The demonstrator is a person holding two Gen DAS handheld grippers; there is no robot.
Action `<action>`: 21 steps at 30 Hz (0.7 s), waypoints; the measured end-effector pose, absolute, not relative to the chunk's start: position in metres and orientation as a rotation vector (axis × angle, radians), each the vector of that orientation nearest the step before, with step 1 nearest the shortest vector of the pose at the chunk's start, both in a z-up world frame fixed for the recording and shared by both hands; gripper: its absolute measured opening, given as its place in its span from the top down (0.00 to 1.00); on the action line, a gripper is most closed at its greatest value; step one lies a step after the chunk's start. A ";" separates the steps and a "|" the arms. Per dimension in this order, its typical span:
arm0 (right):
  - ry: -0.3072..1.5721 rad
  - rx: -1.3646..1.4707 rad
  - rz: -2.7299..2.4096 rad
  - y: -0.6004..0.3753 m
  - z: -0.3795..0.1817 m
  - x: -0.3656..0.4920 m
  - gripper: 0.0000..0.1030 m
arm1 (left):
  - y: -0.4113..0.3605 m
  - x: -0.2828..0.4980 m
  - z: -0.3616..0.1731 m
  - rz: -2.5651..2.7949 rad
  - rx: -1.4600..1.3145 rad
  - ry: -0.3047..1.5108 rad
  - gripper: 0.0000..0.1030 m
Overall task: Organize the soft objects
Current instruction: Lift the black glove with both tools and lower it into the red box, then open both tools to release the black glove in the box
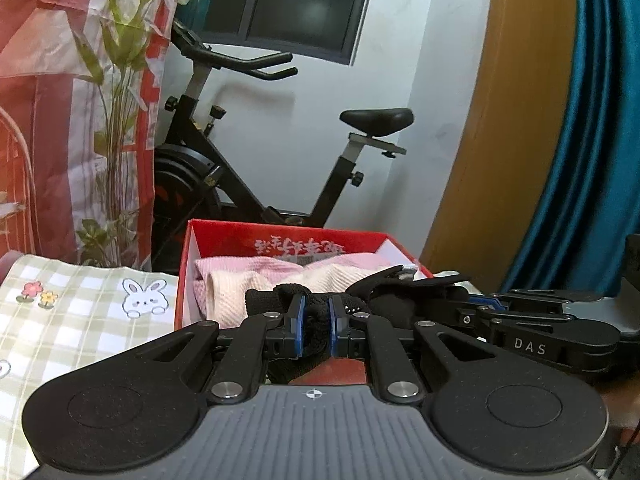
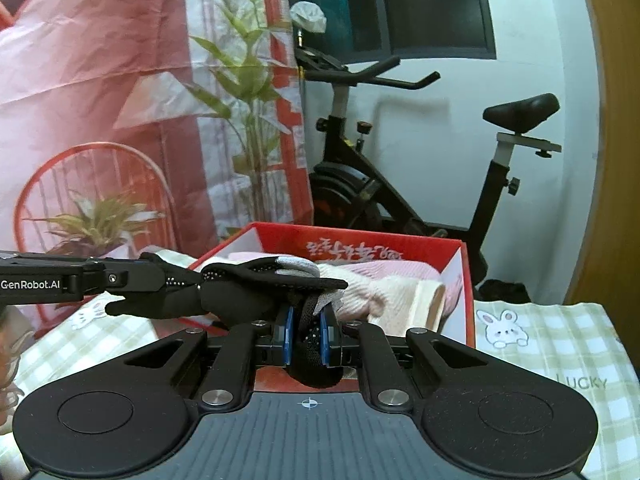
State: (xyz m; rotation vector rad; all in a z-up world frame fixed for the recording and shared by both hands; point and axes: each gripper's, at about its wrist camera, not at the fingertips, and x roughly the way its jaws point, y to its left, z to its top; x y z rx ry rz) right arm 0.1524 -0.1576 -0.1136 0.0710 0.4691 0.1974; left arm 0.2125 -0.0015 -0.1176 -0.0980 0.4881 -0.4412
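A black glove [image 1: 272, 298] with a grey patch hangs stretched between both grippers, just in front of an open red box [image 1: 288, 229]. My left gripper [image 1: 316, 320] is shut on one end of it, black knit squeezed between the blue pads. The right gripper [image 1: 380, 284] comes in from the right and clamps the other end. In the right wrist view my right gripper [image 2: 307, 336] is shut on a black fold of the glove [image 2: 240, 296], while the left gripper [image 2: 188, 280] pinches its far end. Folded pink cloth [image 2: 400, 272] and cream cloth [image 2: 400, 300] lie inside the box [image 2: 360, 234].
The box stands on a green-checked tablecloth [image 1: 72, 320] with bunny prints. Behind it is a black exercise bike [image 1: 224, 184]. A red-and-white plastic sheet with a leafy plant [image 1: 116, 120] is at the left, a wooden panel and blue curtain [image 1: 592, 160] at the right.
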 end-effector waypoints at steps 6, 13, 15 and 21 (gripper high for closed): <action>0.504 0.043 0.153 -0.158 -0.127 0.187 0.88 | -0.010 0.247 -0.122 -0.424 -0.072 0.533 0.88; 0.571 0.033 0.110 -0.157 -0.151 0.203 0.87 | -0.020 0.265 -0.139 -0.414 -0.022 0.596 0.87; 0.576 0.037 0.102 -0.157 -0.153 0.204 0.86 | -0.020 0.267 -0.141 -0.406 -0.010 0.610 0.83; 0.543 0.014 0.074 -0.163 -0.145 0.192 0.74 | -0.010 0.258 -0.127 -0.349 0.009 0.561 0.22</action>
